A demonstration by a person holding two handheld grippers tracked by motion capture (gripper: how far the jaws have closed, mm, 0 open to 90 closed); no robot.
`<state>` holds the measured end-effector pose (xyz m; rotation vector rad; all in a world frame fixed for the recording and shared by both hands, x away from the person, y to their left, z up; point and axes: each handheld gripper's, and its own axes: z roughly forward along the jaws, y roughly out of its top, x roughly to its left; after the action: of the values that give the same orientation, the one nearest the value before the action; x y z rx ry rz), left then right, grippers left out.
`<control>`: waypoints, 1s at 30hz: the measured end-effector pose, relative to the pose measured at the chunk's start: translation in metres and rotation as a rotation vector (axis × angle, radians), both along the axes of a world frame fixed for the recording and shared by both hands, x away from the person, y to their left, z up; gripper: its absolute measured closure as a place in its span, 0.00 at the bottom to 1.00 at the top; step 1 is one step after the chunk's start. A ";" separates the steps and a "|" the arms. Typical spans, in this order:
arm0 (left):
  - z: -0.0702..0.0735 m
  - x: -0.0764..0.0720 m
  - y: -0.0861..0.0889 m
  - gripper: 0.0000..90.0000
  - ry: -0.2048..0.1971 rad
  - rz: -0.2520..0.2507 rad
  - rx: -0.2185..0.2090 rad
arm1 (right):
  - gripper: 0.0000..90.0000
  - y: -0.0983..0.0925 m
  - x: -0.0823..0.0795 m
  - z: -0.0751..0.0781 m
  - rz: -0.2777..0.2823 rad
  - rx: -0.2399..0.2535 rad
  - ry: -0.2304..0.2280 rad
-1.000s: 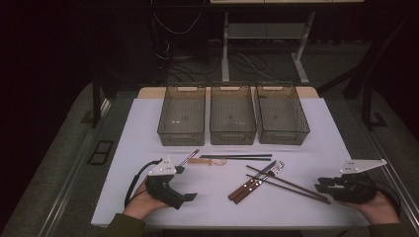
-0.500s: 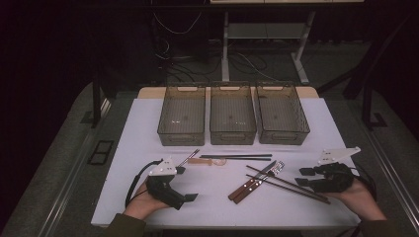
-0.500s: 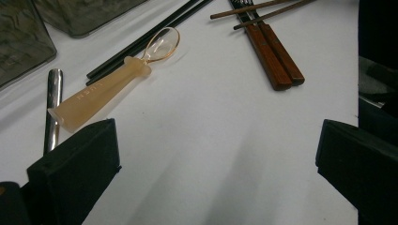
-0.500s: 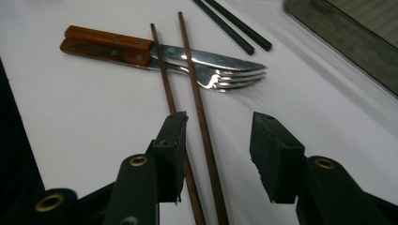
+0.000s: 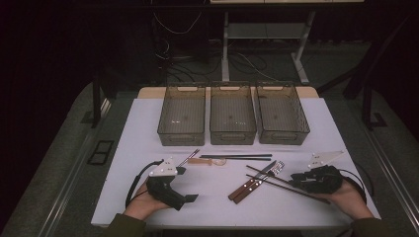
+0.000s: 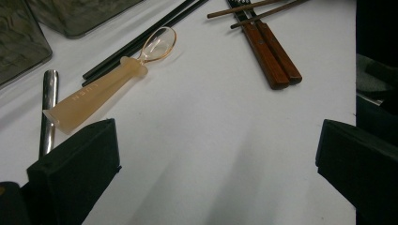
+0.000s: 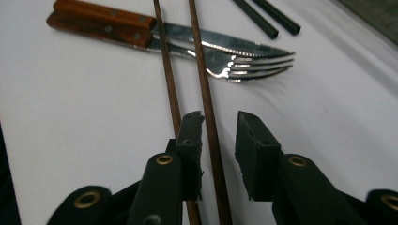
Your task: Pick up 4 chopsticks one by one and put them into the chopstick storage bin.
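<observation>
Two brown chopsticks (image 5: 286,186) lie slanted on the white table (image 5: 148,128), crossing a wooden-handled knife and fork (image 5: 254,181). My right gripper (image 5: 295,179) sits low at their right end. In the right gripper view its jaws (image 7: 220,123) have just been closing and straddle one brown chopstick (image 7: 206,70) with a gap still showing; the other stick runs beside the left jaw. My left gripper (image 5: 185,193) rests at the front left, open wide (image 6: 216,173) with bare table between its jaws. A translucent amber spoon (image 6: 94,93) lies ahead of it.
Three smoky plastic bins (image 5: 232,116) stand in a row at the back. Black chopsticks (image 5: 236,157) lie in front of them, beside the spoon (image 5: 207,161) and a metal handle (image 6: 48,103). The table's front edge is close under both hands.
My right gripper has moved left from the table's right edge onto the end of the brown chopsticks. The left gripper has stayed put.
</observation>
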<state>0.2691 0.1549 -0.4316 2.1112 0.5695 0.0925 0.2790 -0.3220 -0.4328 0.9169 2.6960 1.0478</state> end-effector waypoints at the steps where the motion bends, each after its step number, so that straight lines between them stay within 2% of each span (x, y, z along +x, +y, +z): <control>1: 0.000 0.000 0.000 0.00 0.000 0.000 0.001 | 0.81 0.000 0.000 -0.001 0.000 -0.002 0.003; 3: 0.000 0.000 -0.001 0.00 0.004 0.003 0.000 | 0.83 -0.001 -0.001 -0.003 0.001 -0.002 0.007; 12: -0.001 0.000 -0.001 0.00 0.004 0.000 0.003 | 0.89 0.001 0.000 -0.009 0.028 -0.058 -0.001; 15: -0.001 0.000 -0.001 0.00 0.004 -0.002 0.008 | 0.90 0.002 -0.001 -0.010 0.043 -0.068 -0.027; 30: -0.001 0.000 -0.001 0.00 -0.001 -0.007 0.012 | 0.94 -0.002 0.001 -0.012 0.070 -0.052 -0.043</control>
<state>0.2693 0.1535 -0.4328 2.1242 0.5619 0.0931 0.2796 -0.3238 -0.4445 0.7872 2.7248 0.9932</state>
